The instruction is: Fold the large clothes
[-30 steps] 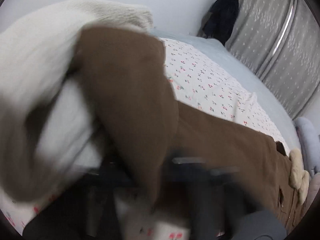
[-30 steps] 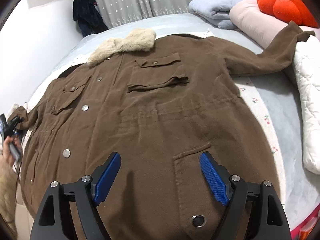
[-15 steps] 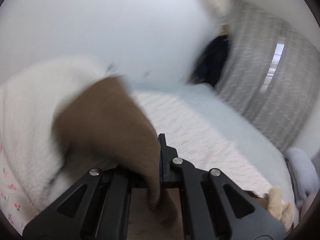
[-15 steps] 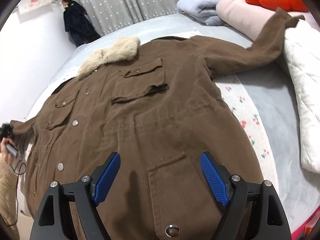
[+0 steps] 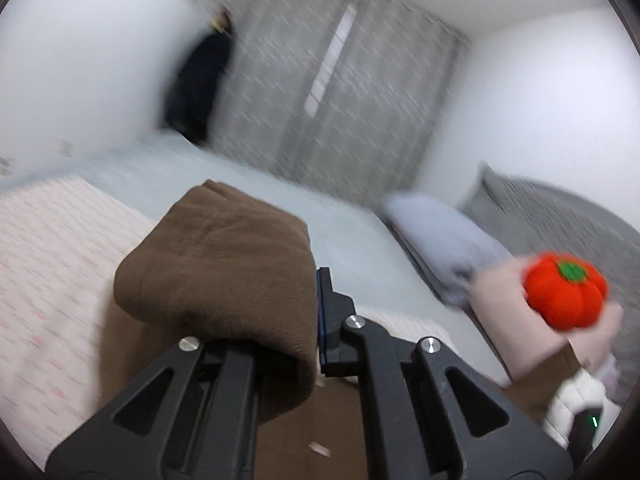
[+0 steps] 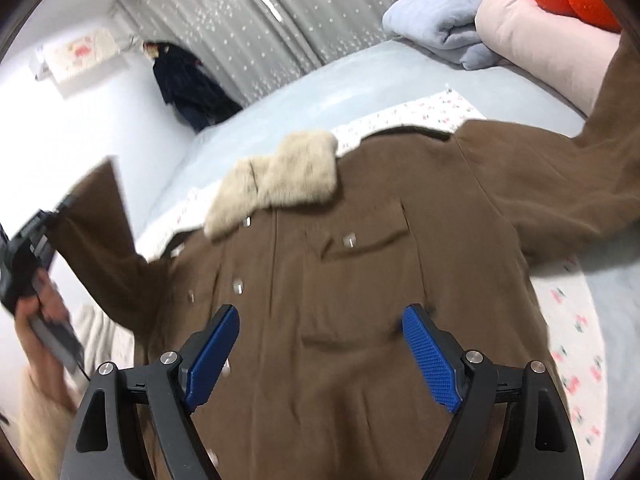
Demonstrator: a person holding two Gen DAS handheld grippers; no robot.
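Note:
A large brown coat with a beige fur collar lies front-up on the bed. My left gripper is shut on the coat's left sleeve cuff and holds it raised; in the right wrist view the lifted sleeve and the left gripper show at far left. My right gripper is open and empty, hovering over the coat's middle, its blue pads spread wide. The coat's other sleeve stretches out to the right.
The bed has a grey-blue sheet and a cherry-print cloth under the coat. A folded blue blanket, pink pillow and orange pumpkin plush sit at the head. A dark garment hangs by grey curtains.
My left gripper has lifted the sleeve cuff off the bed and swung right, toward the coat's body. My right gripper has moved forward up the coat toward the collar, still open.

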